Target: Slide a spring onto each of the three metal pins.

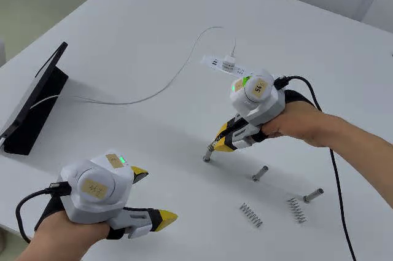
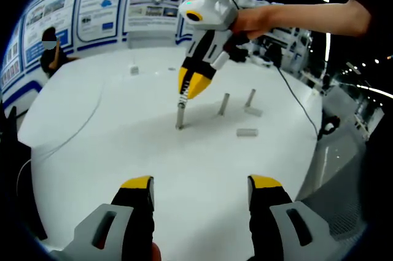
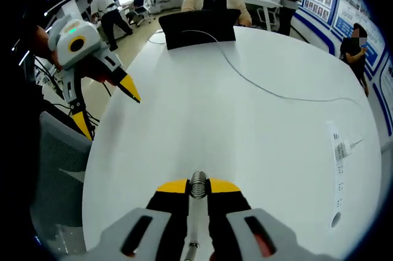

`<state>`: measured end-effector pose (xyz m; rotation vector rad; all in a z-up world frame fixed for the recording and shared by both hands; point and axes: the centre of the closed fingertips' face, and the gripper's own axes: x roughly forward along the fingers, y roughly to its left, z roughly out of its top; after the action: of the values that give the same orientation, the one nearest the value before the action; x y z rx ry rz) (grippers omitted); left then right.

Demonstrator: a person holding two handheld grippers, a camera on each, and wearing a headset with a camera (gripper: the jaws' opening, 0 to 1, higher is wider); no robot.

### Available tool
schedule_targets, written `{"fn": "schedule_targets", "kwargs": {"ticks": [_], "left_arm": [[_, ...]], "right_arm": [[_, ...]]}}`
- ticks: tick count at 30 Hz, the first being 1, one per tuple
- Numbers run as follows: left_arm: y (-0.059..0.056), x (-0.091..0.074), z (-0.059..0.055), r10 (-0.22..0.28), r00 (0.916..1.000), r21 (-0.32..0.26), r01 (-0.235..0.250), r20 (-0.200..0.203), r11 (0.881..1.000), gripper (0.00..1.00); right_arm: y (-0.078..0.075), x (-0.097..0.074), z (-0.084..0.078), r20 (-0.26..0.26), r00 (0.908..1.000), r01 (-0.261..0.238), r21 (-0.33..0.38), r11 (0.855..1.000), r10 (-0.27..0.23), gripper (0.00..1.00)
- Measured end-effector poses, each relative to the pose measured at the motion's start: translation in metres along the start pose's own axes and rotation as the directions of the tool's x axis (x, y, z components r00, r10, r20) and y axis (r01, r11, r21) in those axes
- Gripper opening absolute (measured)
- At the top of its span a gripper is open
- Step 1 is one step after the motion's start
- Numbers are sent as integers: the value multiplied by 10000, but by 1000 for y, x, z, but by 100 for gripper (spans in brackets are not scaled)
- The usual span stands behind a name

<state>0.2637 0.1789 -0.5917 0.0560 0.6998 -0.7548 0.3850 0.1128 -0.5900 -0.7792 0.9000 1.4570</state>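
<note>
A white tabletop (image 2: 123,150), seen from low down. At the bottom, the left gripper (image 2: 199,182), black with yellow tips, has its jaws spread apart above the table. Ahead, the white right gripper (image 2: 193,86) points down, pinching a coiled metal spring (image 2: 183,96) at the top of an upright grey metal pin (image 2: 180,116). Two more upright pins (image 2: 224,104) stand to its right, with a loose spring (image 2: 247,132) lying near them.
</note>
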Motion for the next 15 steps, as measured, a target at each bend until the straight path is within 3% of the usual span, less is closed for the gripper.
{"fn": "schedule_targets", "kwargs": {"ticks": [10,15], "left_arm": [[-2,0,-1,-53,10000,7,53,-35,10000,63],[-3,1,-2,-77,10000,-15,77,-59,10000,63]], "right_arm": [[-1,2,2,38,10000,6,3,10000,-6,13],[2,8,-2,-190,9998,-54,-189,9998,50,13]]}}
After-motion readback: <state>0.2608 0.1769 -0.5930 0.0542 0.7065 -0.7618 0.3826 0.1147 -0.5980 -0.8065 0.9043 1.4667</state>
